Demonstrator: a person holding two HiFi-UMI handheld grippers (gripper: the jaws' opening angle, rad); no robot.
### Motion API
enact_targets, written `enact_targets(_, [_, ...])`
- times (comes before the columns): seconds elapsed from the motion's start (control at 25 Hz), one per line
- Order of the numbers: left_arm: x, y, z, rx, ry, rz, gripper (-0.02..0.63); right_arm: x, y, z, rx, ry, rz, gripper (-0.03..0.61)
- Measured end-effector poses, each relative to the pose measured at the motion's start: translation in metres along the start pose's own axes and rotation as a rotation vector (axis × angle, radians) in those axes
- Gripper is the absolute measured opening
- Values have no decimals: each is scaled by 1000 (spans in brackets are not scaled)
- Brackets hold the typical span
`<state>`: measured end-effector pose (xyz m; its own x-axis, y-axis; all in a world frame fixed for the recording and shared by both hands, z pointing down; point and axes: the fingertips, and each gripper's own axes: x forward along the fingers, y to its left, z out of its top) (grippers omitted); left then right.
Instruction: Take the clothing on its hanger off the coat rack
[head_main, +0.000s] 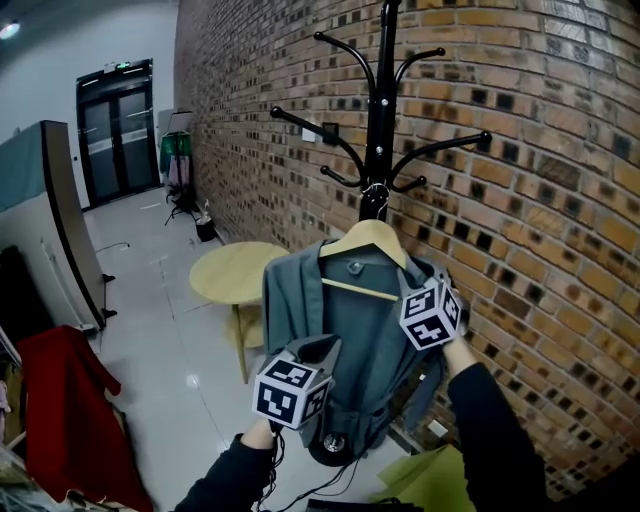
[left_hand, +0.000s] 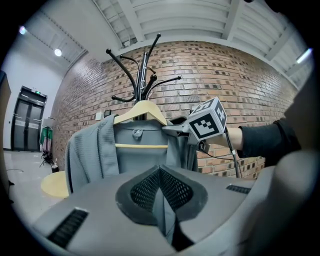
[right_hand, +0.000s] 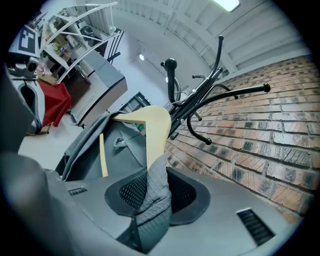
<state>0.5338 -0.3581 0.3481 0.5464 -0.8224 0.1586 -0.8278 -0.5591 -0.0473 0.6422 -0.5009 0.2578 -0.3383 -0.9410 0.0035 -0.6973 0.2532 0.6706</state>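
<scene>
A grey jacket (head_main: 350, 330) hangs on a wooden hanger (head_main: 365, 240), whose metal hook sits on the black coat rack (head_main: 385, 100) in front of the brick wall. My left gripper (head_main: 325, 350) is at the jacket's lower front, shut on a thin fold of grey cloth (left_hand: 161, 200). My right gripper (head_main: 410, 285) is at the hanger's right end, shut on the jacket's shoulder (right_hand: 152, 192) where it covers the hanger's arm (right_hand: 156, 132). The left gripper view shows the jacket (left_hand: 140, 152) facing me, with the right gripper (left_hand: 172, 131) at its shoulder.
The brick wall (head_main: 540, 200) runs close behind the rack. A round wooden table (head_main: 235, 272) stands left of the jacket. A red cloth (head_main: 60, 400) lies at the lower left, a green object (head_main: 435, 480) on the floor below, and dark double doors (head_main: 118, 125) far back.
</scene>
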Motion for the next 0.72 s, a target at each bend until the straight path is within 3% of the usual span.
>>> enact_targets(0.32, [-5,-3,18,23,-26,-6,-8,-27,-16,21,19,-36,3,89])
enact_targets(0.72, [-27,-24,26,28,-46,0,-8,-76,-1,15,43,-41,43,89])
